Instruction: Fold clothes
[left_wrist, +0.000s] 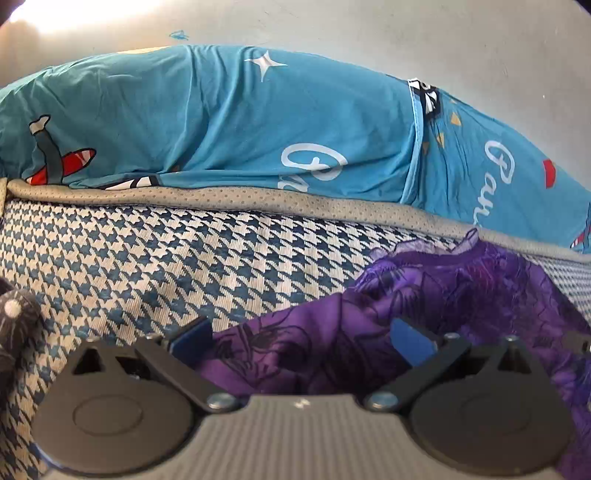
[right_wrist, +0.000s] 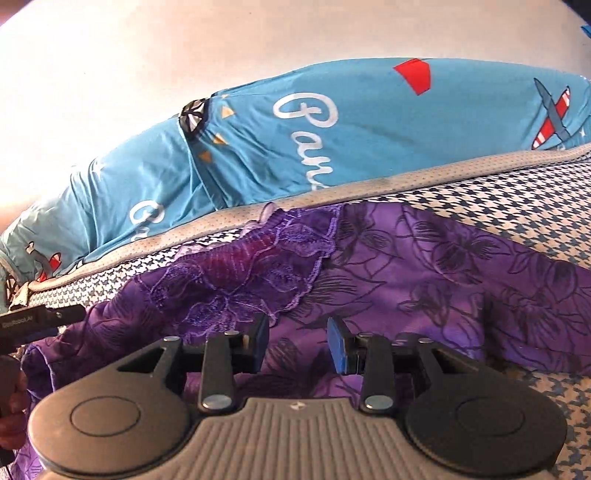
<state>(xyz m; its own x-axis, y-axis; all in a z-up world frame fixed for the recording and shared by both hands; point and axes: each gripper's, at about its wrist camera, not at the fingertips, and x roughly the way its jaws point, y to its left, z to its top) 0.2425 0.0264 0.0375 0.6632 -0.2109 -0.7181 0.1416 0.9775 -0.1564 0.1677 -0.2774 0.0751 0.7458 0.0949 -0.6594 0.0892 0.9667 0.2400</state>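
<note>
Left gripper (left_wrist: 301, 341) fingers wide apart over purple garment (left_wrist: 461, 302), holding nothing, right gripper (right_wrist: 299, 343) fingers half open above purple garment (right_wrist: 424, 258), houndstooth bed (left_wrist: 166, 254), blue pillow (left_wrist: 221, 122) behind.

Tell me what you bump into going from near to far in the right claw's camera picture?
Right claw → purple flowery dress → checked bed cover → grey dotted edge strip → blue pillow with white writing → pale wall.
</note>
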